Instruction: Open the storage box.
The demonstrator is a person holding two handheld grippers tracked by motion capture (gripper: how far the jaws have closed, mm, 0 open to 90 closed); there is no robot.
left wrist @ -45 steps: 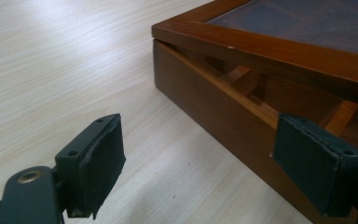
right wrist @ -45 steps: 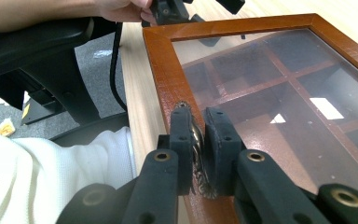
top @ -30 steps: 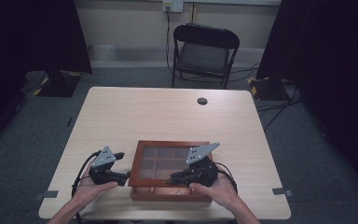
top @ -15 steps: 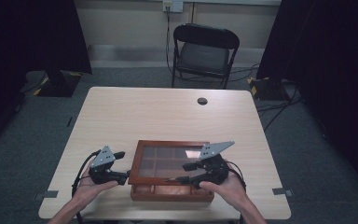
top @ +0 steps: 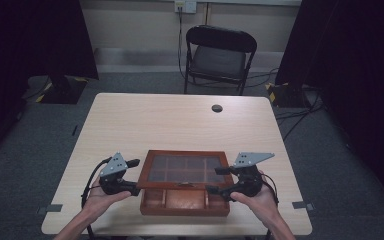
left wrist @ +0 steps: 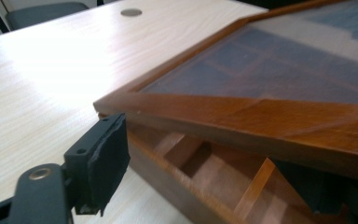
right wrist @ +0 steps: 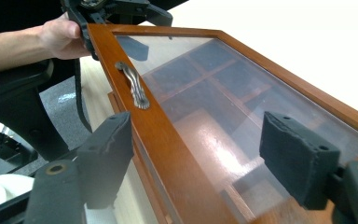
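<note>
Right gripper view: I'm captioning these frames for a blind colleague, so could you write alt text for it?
A wooden box's glass lid, raised at its front edge, runs between the right tongs, whose foam pads stand apart on either side of its frame without pressing it. A metal handle sits on the frame, and the left tongs meet the lid's far corner.

We see our two black grippers, left gripper (top: 130, 176) and right gripper (top: 221, 181), each with a grey three-cornered plate, black cables and bare forearms.
</note>
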